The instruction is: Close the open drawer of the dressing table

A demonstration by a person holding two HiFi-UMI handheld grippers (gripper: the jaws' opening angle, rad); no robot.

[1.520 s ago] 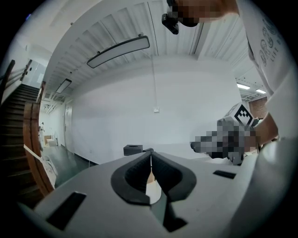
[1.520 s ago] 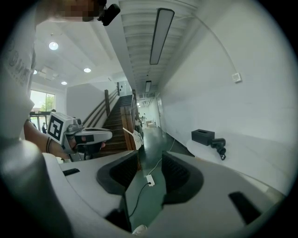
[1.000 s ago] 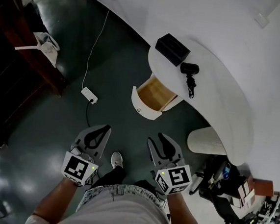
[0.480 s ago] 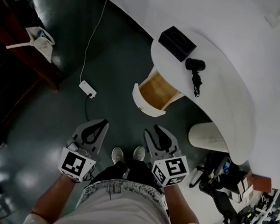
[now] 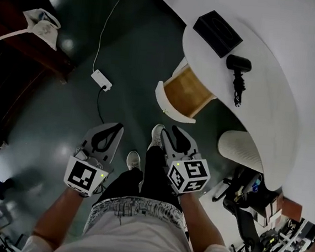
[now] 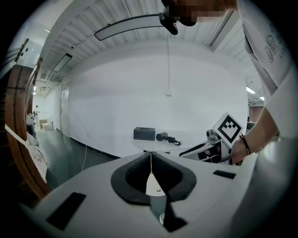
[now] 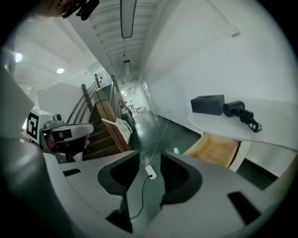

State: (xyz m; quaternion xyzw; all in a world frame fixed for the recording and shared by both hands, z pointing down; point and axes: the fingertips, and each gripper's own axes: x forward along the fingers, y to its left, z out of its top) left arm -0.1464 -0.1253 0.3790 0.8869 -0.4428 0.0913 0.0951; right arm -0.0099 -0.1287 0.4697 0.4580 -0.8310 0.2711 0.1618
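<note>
The white dressing table (image 5: 270, 106) curves along the right of the head view. Its drawer (image 5: 185, 95) stands pulled out, showing a wooden inside and a white curved front. Both grippers hang low over the dark floor, short of the drawer. My right gripper (image 5: 170, 131) is the nearer one, just below the drawer front; its jaws are apart, closing, with nothing between them. In the right gripper view (image 7: 150, 155) the drawer (image 7: 216, 148) lies ahead to the right. My left gripper (image 5: 116, 127) is farther left, with its tips together (image 6: 150, 155) and nothing held.
A black box (image 5: 217, 33) and a hair dryer (image 5: 238, 67) lie on the tabletop. A white power strip (image 5: 101, 80) with its cable is on the floor to the left. A ribbed white stool (image 5: 239, 150) stands right of the drawer. The person's shoe (image 5: 157, 132) is near the drawer.
The person has stepped toward the table, so the drawer is nearer. Both grippers have sunk and moved forward, the right one more.
</note>
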